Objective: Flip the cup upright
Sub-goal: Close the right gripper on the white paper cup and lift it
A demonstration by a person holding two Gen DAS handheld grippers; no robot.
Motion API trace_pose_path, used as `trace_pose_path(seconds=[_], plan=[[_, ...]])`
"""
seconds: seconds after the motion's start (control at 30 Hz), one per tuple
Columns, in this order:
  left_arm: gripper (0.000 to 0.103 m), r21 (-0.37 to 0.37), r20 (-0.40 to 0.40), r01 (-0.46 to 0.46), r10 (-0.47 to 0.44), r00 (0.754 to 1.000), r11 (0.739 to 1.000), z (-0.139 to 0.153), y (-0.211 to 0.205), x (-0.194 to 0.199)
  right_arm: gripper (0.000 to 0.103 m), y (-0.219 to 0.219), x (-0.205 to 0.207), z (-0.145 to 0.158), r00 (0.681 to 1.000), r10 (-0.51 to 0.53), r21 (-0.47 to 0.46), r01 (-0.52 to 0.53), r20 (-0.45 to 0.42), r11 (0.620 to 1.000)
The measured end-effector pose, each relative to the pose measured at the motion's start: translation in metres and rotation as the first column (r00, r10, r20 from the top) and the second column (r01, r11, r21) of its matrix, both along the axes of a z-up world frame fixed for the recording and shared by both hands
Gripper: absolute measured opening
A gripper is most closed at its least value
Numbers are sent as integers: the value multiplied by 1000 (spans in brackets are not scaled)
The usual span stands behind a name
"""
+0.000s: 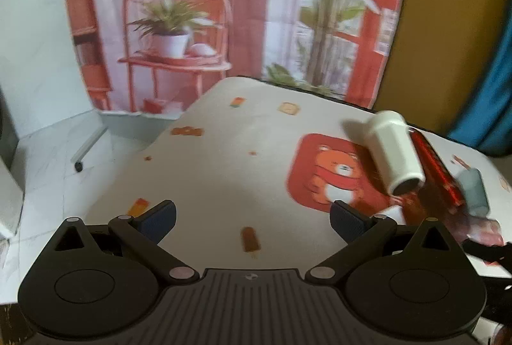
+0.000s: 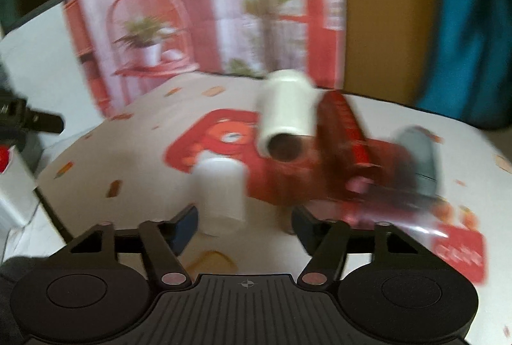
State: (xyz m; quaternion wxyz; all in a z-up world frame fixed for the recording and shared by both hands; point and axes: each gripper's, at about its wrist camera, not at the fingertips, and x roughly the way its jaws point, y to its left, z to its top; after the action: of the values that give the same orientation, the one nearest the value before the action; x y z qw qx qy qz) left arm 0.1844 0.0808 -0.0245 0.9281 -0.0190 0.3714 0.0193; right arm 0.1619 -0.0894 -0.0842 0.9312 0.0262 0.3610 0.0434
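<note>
On the table [image 1: 224,172], covered by a pale cloth printed with small snack motifs, a red bear panel [image 1: 332,172] serves as the landmark. A white cup [image 1: 395,151] lies on its side at the panel's right edge, its dark open mouth turned toward the cameras and its closed base pointing away toward the backdrop [image 1: 224,9], a printed scene of a pink room with potted plants. Touching the cup on the side away from the bear lies a red tube-shaped package [image 1: 436,164], and beyond that package, further from the panel, a grey-blue cup [image 1: 473,189] also lies on its side.

In the right wrist view, heavily blurred, a second, smaller white cup [image 2: 222,194] sits at the near left corner of the bear panel; its orientation cannot be made out.

The left gripper [image 1: 252,221] hovers over the cloth to the near left of the panel, its fingers spread wide and holding nothing. The right gripper [image 2: 244,225] is likewise spread wide, just in front of the panel, with the smaller white cup close by its left finger [image 2: 185,225]; contact cannot be judged through the blur.
</note>
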Motion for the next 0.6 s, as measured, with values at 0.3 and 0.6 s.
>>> trace_pose_path(seconds=[0.3, 0.6], plan=[[103, -57, -100, -98, 92, 991, 994, -34, 55, 10, 52, 30, 51, -23, 994, -2, -33, -1, -111, 999], [103, -97, -118, -136, 125, 985, 986, -58, 82, 17, 47, 35, 61, -34, 987, -24, -43, 18, -160, 999]])
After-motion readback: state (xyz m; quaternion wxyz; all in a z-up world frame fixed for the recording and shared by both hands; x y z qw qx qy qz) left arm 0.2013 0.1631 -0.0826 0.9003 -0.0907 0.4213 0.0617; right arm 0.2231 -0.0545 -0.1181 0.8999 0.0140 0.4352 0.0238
